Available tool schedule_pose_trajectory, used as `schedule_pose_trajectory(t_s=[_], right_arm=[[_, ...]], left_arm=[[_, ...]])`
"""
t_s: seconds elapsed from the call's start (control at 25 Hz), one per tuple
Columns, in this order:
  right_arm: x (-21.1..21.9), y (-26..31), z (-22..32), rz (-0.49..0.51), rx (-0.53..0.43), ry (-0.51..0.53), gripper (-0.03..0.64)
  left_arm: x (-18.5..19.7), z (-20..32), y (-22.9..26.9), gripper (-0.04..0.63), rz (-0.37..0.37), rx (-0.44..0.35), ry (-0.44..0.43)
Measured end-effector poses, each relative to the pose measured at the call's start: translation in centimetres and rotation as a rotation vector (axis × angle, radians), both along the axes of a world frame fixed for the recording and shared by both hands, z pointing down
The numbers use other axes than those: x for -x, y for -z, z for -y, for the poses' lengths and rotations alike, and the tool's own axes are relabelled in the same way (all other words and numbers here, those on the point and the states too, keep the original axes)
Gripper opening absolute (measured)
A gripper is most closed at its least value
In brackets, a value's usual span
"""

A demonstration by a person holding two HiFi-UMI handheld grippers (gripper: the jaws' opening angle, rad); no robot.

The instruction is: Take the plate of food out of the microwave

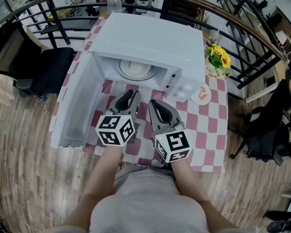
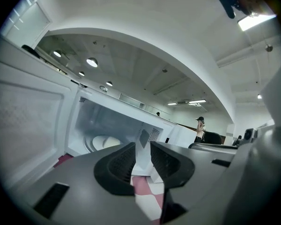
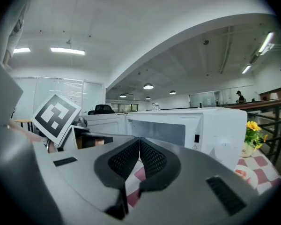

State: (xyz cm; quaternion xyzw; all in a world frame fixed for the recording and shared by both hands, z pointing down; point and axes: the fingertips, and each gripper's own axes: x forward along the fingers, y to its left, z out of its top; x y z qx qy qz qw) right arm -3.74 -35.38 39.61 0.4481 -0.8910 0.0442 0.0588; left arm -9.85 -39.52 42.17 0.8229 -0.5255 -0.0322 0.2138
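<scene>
Two grippers are stationed in front of the open microwave (image 1: 150,47), both low over the red-and-white checked tablecloth (image 1: 211,125).

Item under task: the plate (image 1: 136,70) sits inside the microwave cavity, at the centre of the floor, lying flat with its face up. It is round, so no long axis can be stated. What it carries is pale and cannot be identified from the head view. The cavity opening faces the person; the door (image 1: 75,103) is swung fully out to the person's left.

Left gripper (image 1: 129,96): tips point toward the cavity mouth, short of it. Its fingers (image 2: 119,165) stand slightly apart with a narrow gap. Only tablecloth and the microwave's front show through that gap. Nothing is held or touched.

Right gripper (image 1: 155,106): just beside the left one, aimed at the microwave's front panel. Its fingers (image 3: 126,159) are pressed together tip to tip and are empty.

Other items: a small dish (image 1: 201,94) with reddish contents lies on the cloth at the microwave's right front corner. A pot of yellow flowers (image 1: 219,58) stands behind it.
</scene>
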Motion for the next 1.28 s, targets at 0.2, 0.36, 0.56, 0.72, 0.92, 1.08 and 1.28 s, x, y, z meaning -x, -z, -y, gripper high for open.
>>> schedule_pose_trajectory(t_s=[0.2,0.36,0.56,0.72,0.92,1.08,1.28], right_arm=[[-0.3,-1.2,1.4,-0.013,0.030,-0.015,0.026],[0.0,-2.3,2.3,-0.021,0.054,-0.011,0.026],[0.4,-3.9,2.8,-0.034,0.094,-0.002,0.026],[0.2,-4.5,3.2,-0.036,0.116,-0.007,0.026],[-0.2,-5.5,3.5,-0.037,0.141,-0.012,0.026],[-0.6,-5.9,3.8,-0.032,0.155,-0.025,0.026],[-0.7,-6.6,4.2,-0.031,0.171,-0.030,0.026]], left_arm=[[0.1,2.2,-2.2,0.159,-0.115,0.100,-0.002],[0.6,3.8,-3.9,0.233,-0.174,0.159,0.004],[1.6,6.2,-6.5,0.253,-0.244,0.241,0.054],[2.2,7.7,-9.0,0.231,-0.343,0.340,0.113],[2.8,9.1,-11.9,0.216,-0.418,0.444,0.168],[3.0,10.3,-13.2,0.292,-0.508,0.501,0.189],[3.9,11.7,-14.5,0.311,-0.578,0.559,0.252]])
